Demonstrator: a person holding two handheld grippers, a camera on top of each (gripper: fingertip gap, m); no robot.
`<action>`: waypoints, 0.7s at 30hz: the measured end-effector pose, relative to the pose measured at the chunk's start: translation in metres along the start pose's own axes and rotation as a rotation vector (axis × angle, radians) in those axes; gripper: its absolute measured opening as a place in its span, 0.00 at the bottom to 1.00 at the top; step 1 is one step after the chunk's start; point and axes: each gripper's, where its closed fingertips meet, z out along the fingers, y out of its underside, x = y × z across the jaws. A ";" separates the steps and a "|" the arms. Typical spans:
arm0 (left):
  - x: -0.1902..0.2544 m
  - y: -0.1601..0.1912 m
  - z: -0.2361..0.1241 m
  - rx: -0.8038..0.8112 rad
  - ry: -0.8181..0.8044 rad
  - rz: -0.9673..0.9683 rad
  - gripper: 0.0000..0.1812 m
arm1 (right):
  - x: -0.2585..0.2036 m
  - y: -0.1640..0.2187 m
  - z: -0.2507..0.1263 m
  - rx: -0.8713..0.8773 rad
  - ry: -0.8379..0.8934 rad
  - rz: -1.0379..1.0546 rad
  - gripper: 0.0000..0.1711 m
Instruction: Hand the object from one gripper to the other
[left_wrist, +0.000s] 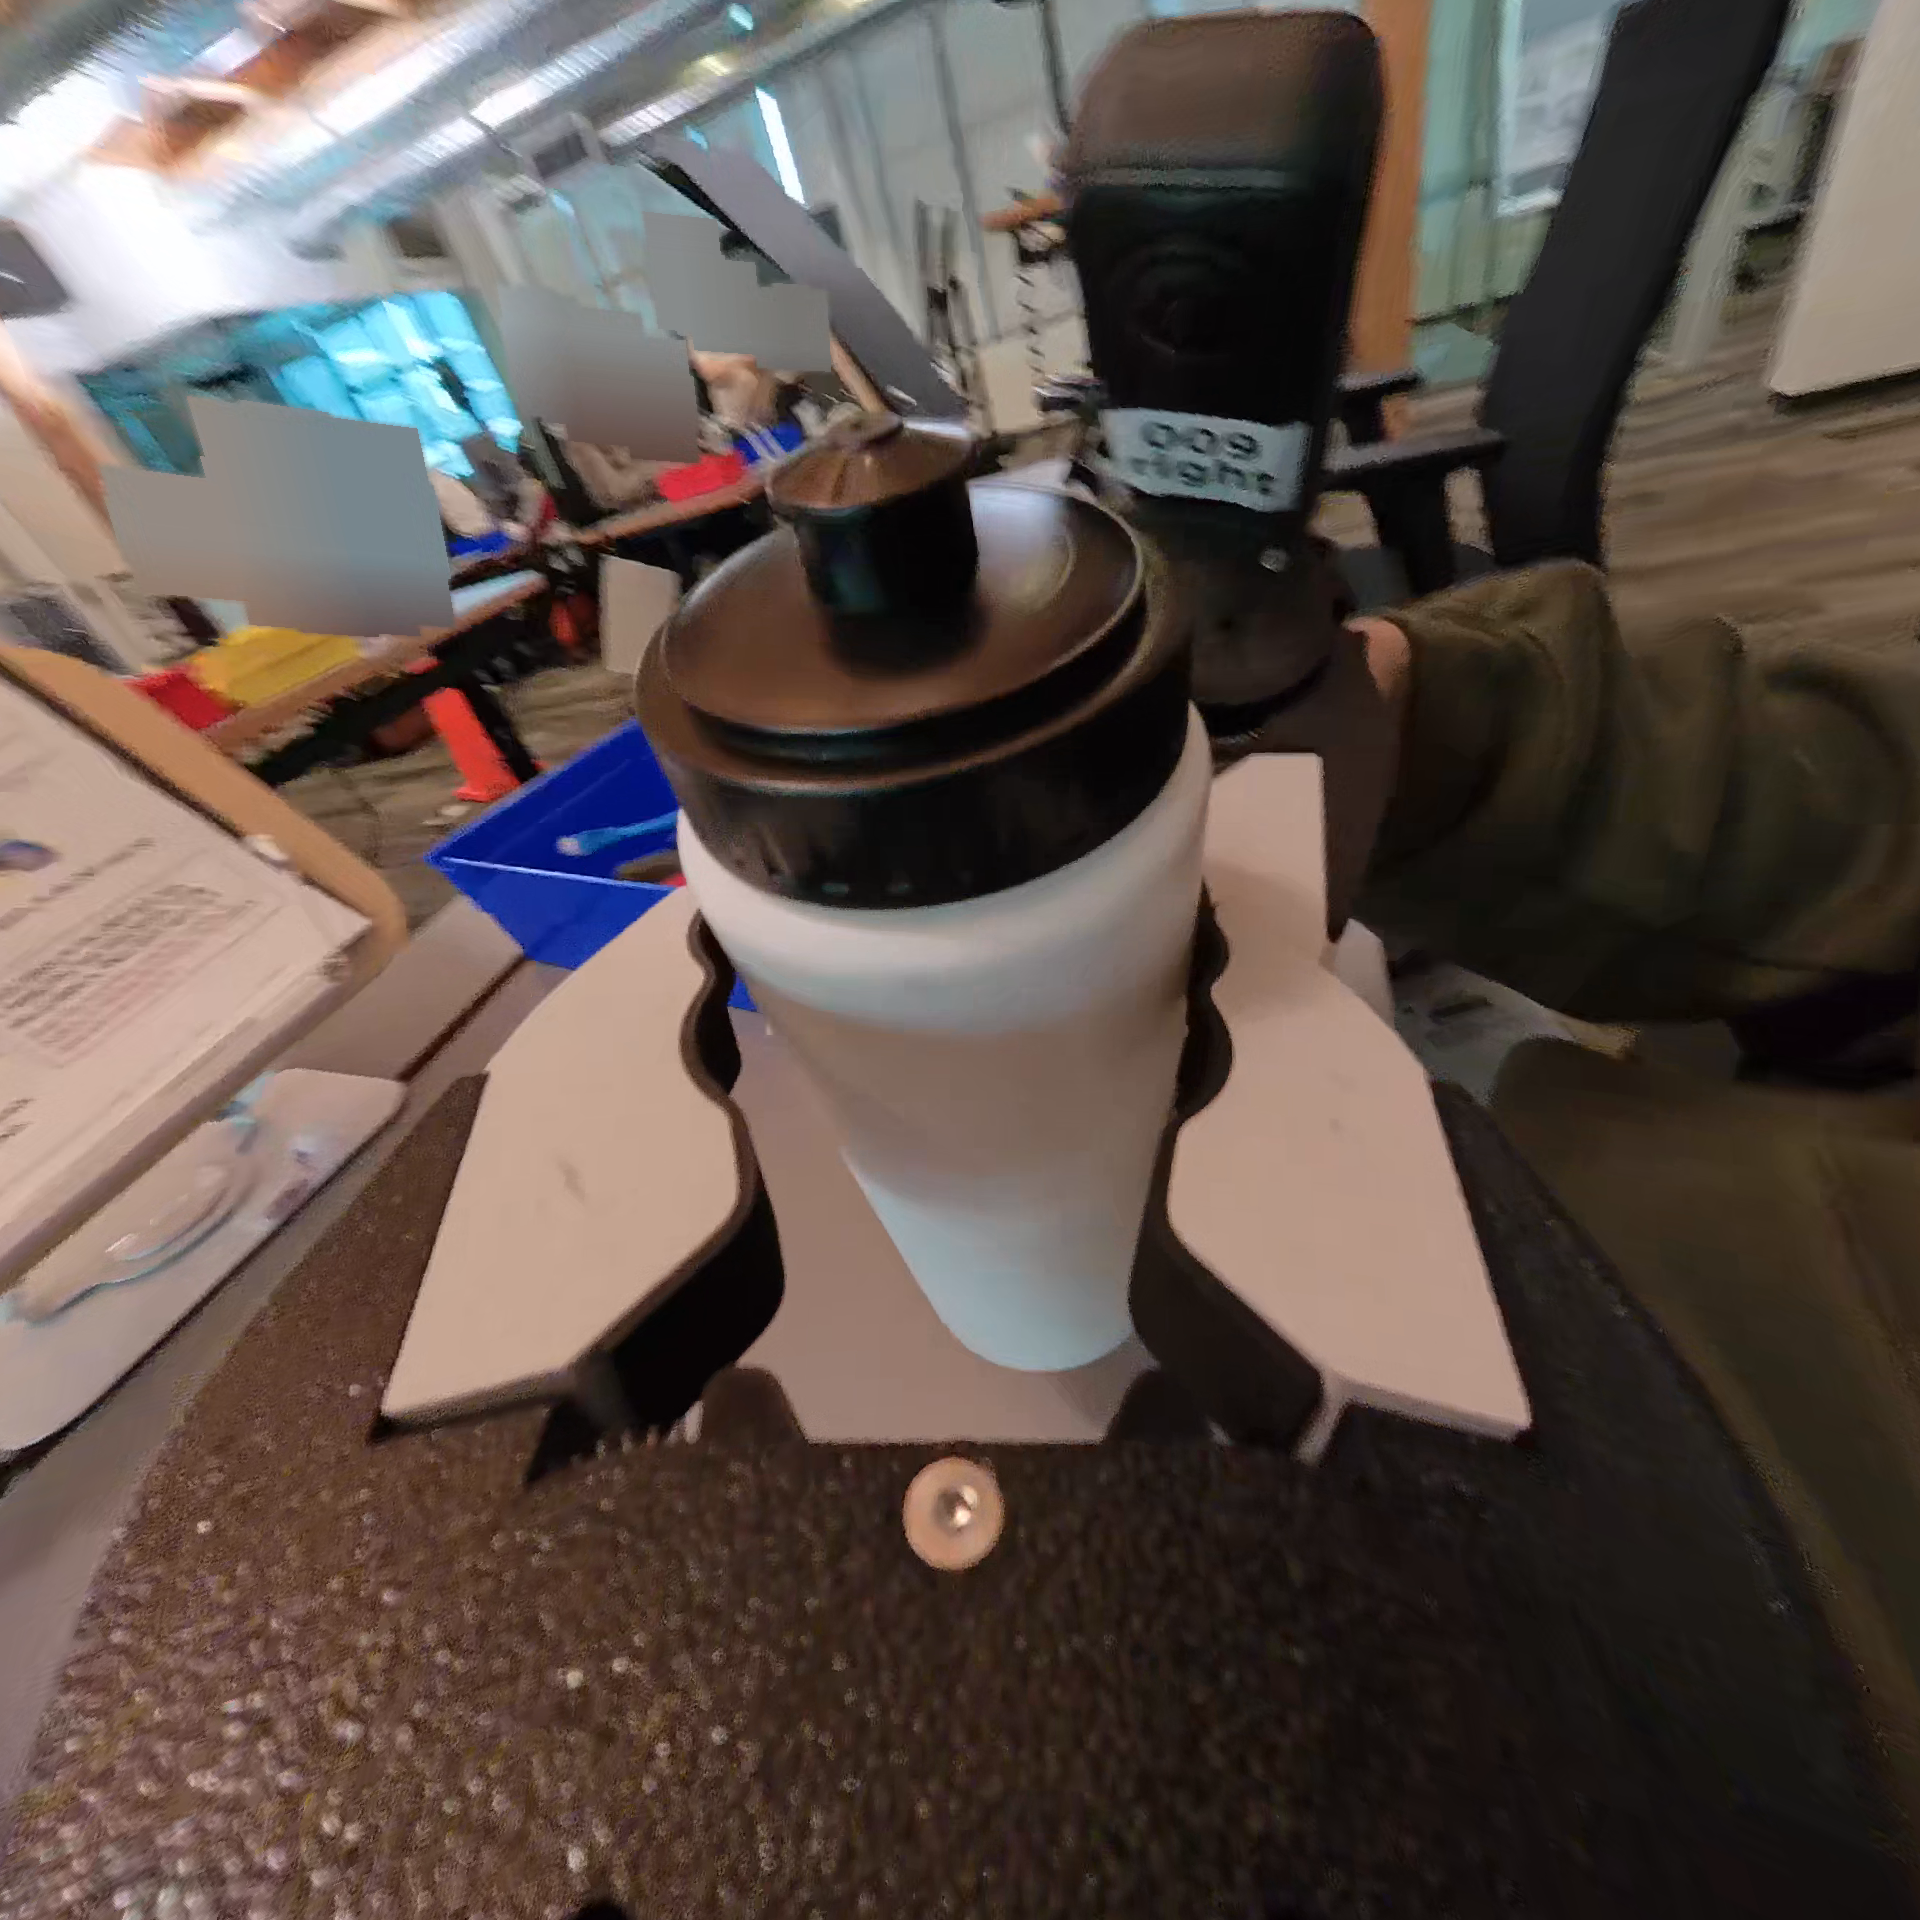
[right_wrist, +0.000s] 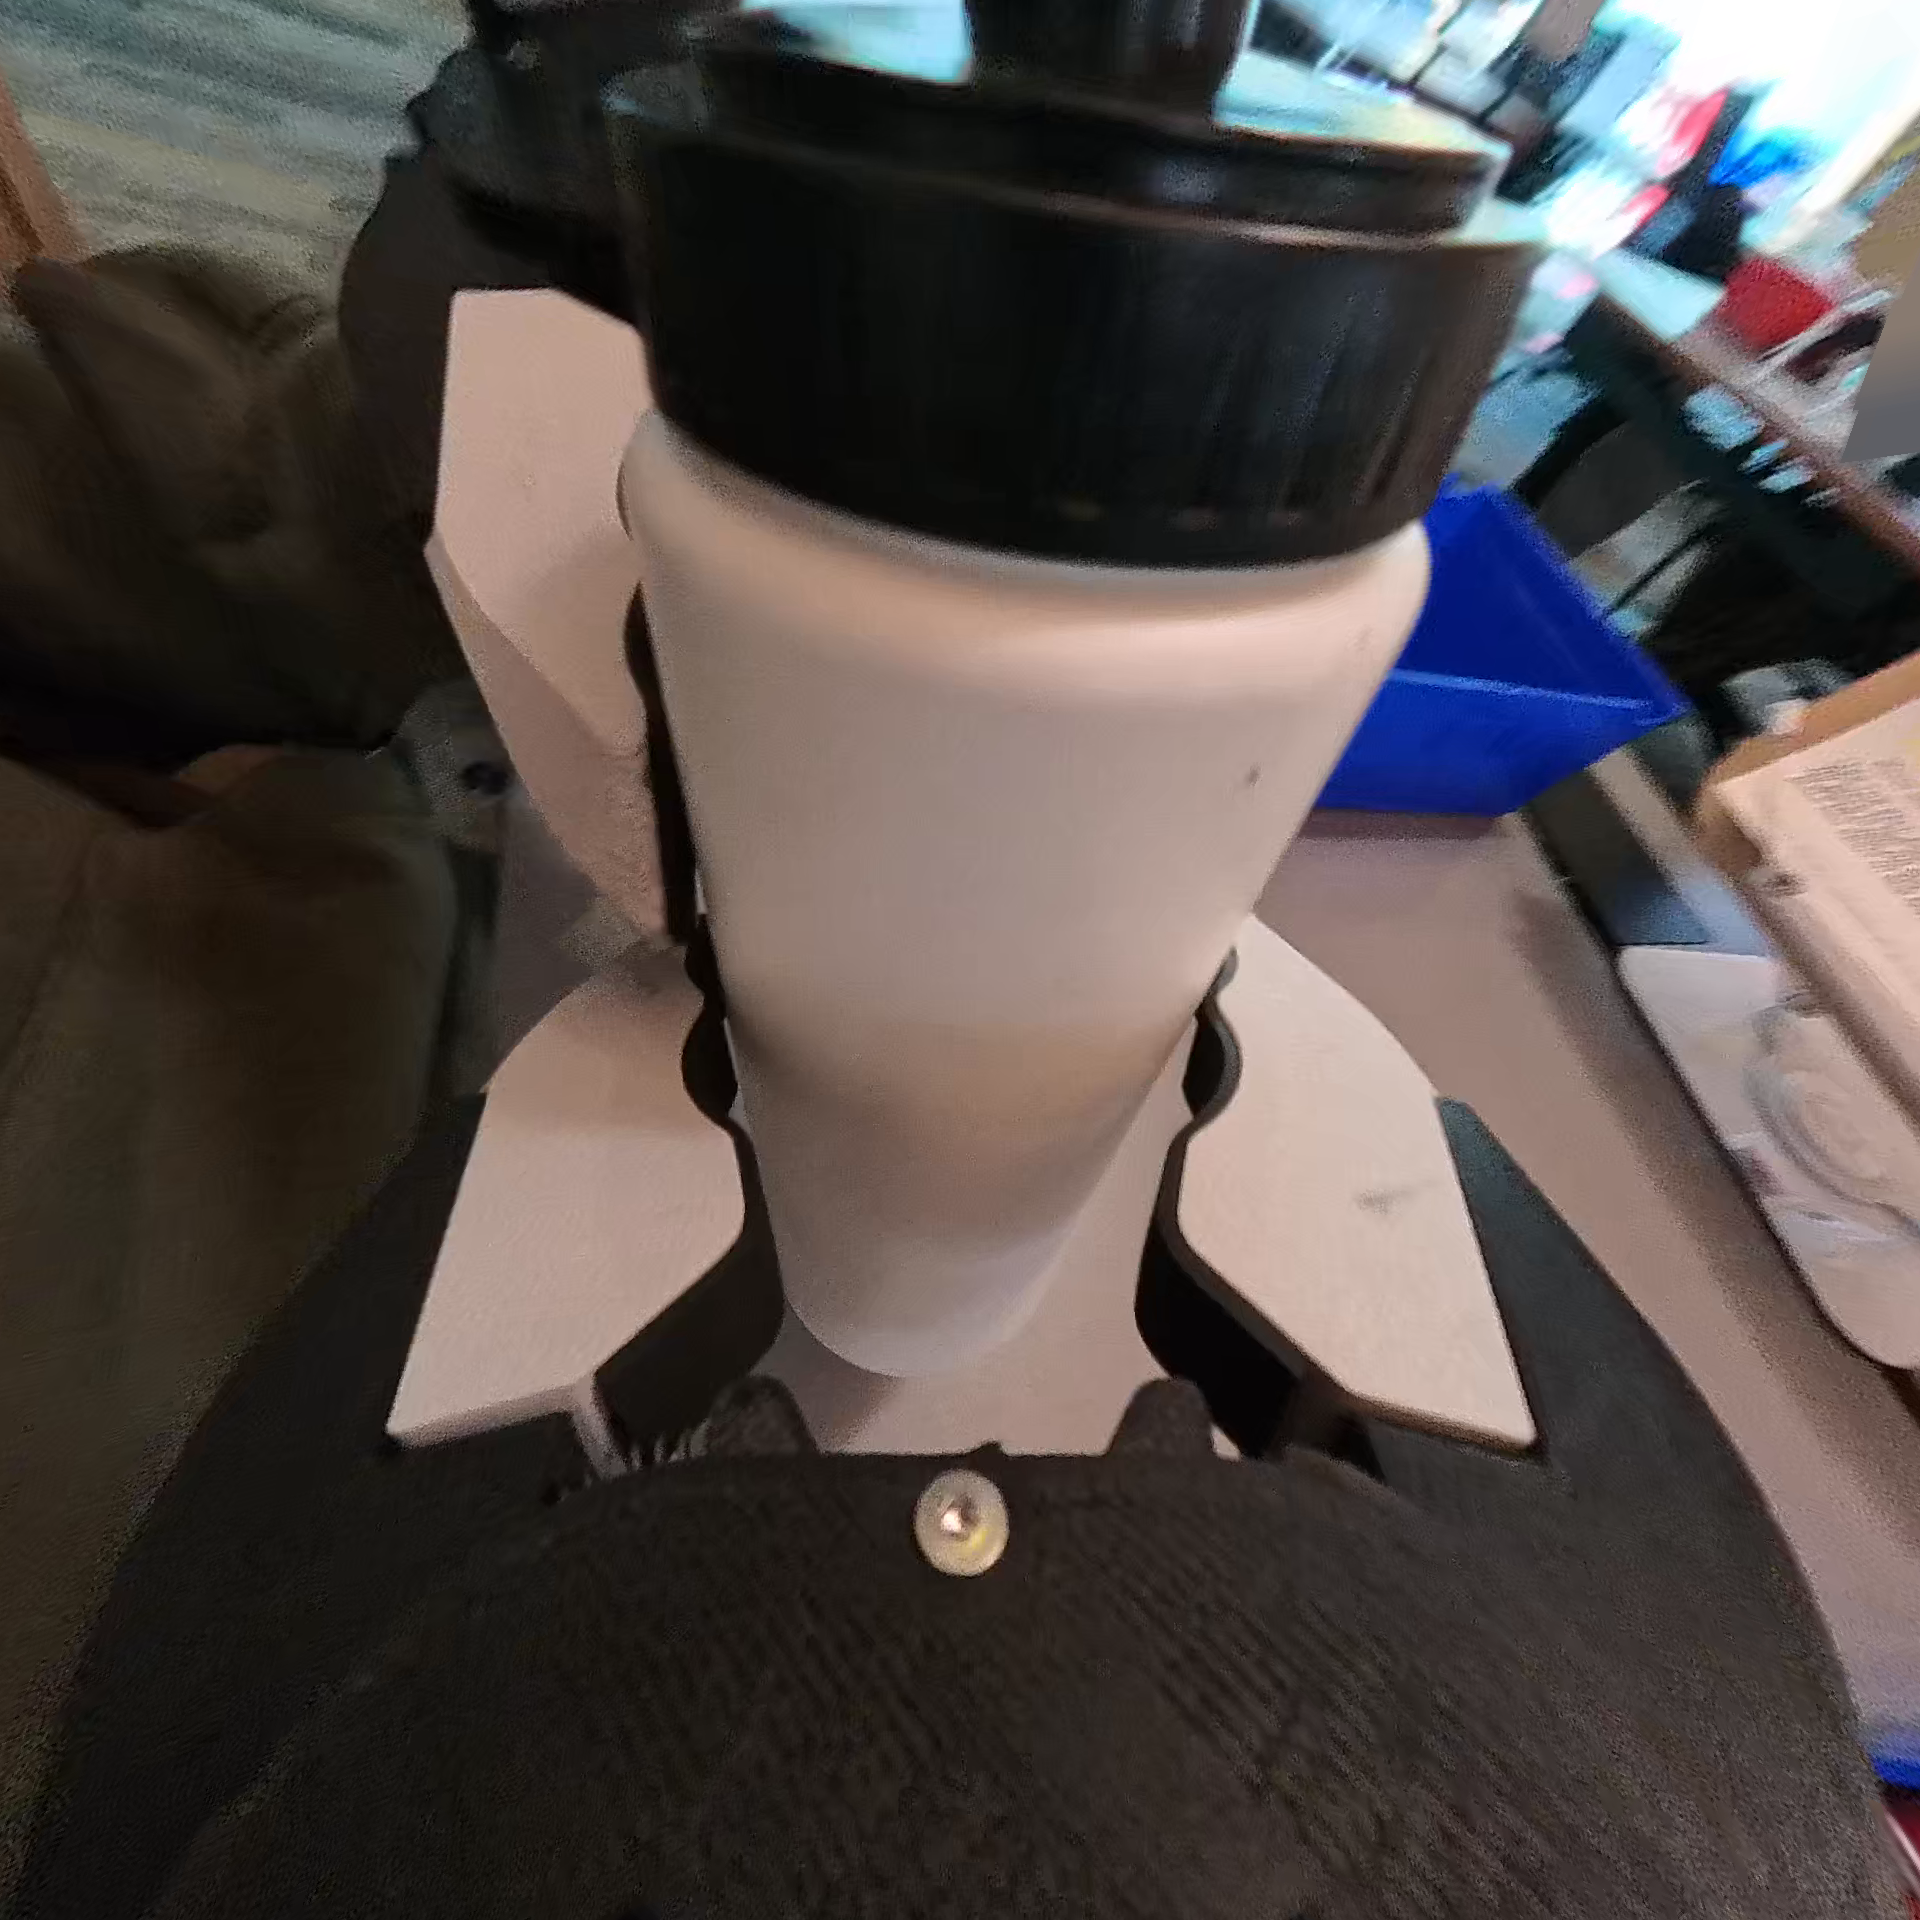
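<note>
Big open office behind everything, with exposed ceiling pipes, desks and wood-look flooring, all pretty blurry. Down below is a light grey table (right_wrist: 1455, 935) with a blue bin (left_wrist: 551, 873) at its far edge and a printed sheet on a brown board (left_wrist: 156, 935) off to one side.

Person's arm in an olive sleeve (left_wrist: 1621, 790) comes in from the right of the left wrist view, holding the right gripper (right_wrist: 961, 1049), whose black camera block sticks up behind the bottle.

Main thing is the white bottle (left_wrist: 977, 1039) with a black screw cap (left_wrist: 914, 707) and pull spout, standing upright, lifted clear of the table. The left gripper (left_wrist: 961, 1039) has its wavy black pads pressed against both sides of the white body, so it's clamped on. Same story in the right wrist view: the right gripper's pads touch the bottle on both flanks lower down, with one of the left gripper's fingers (right_wrist: 540, 582) showing just behind, higher up. So both claws are closed on the bottle at once.
</note>
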 end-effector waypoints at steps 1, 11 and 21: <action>-0.009 -0.003 -0.001 0.025 -0.056 -0.008 0.46 | 0.009 -0.004 -0.002 0.042 0.063 0.000 0.50; -0.095 -0.023 -0.065 0.448 -0.575 -0.497 0.46 | 0.055 -0.007 0.006 -0.001 0.575 -0.244 0.63; -0.071 -0.036 -0.046 0.400 -0.386 -0.430 0.42 | 0.062 0.006 0.005 -0.046 0.573 -0.230 0.53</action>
